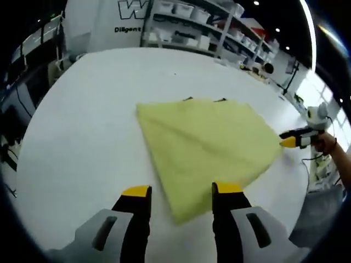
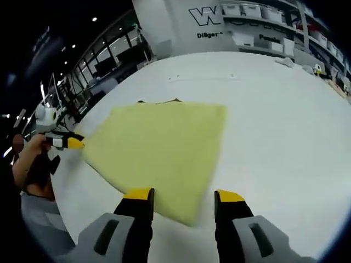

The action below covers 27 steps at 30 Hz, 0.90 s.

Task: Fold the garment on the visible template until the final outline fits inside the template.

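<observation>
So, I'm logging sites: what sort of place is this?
Probably a lab or workshop: a big white table with a yellow cloth, shelves of bins, and a printed wall banner.

**What I can't see well**

I can't see most of the template: the yellow garment lies on top of it, and just two little dark bits poke out at the far edge. They are too small for me to tell their shape.

In the left gripper view, the right gripper comes in at the side, small and blurry, so I can't tell how its jaws stand. The hand holding it is partly cut off.

In the right gripper view, the left gripper looks tiny too.

The wall lettering is cut short. The shelf boxes are blurry.
</observation>
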Motion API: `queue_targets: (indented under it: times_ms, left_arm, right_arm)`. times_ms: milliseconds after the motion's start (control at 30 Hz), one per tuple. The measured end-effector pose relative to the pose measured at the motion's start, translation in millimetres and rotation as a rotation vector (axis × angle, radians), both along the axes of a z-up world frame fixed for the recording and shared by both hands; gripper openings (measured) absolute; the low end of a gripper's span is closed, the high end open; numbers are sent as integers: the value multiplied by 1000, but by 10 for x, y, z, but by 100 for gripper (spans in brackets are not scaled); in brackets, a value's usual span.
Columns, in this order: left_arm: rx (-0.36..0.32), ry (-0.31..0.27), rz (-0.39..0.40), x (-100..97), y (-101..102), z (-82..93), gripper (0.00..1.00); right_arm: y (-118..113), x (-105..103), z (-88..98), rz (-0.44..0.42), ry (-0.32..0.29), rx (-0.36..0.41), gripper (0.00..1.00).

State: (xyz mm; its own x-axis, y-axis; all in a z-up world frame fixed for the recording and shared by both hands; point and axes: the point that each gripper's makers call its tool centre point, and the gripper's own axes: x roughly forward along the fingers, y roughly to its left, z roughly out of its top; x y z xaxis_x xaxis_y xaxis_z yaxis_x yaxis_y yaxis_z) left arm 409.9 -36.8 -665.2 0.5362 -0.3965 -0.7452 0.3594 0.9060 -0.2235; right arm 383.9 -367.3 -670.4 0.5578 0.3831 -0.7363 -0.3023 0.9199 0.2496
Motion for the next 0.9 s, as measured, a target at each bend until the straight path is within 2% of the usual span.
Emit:
queue_targets:
  times_ms: [67, 167, 300, 500, 600, 900]
  left_arm:
    - [11, 19, 1, -50, 6, -25, 36]
    - [20, 14, 5, -94, -4, -28, 29]
    - [33, 8, 25, -126, 19, -51, 13]
    - [44, 0, 22, -189, 32, -38, 7]
    - [59, 7, 12, -215, 48, -56, 4]
    - [73, 21, -7, -344, 104, -50, 3]
  right_arm:
    - [-17, -2, -15, -6, 5, 4, 33]
    - [7, -45, -1, 13, 7, -5, 23]
    - [-1, -61, 7, 9, 4, -8, 15]
    - [-28, -107, -54, -3, 20, -8, 0]
    - [-11, -119, -69, -11, 42, 12, 0]
    - [37, -178, -36, 10, 48, -6, 0]
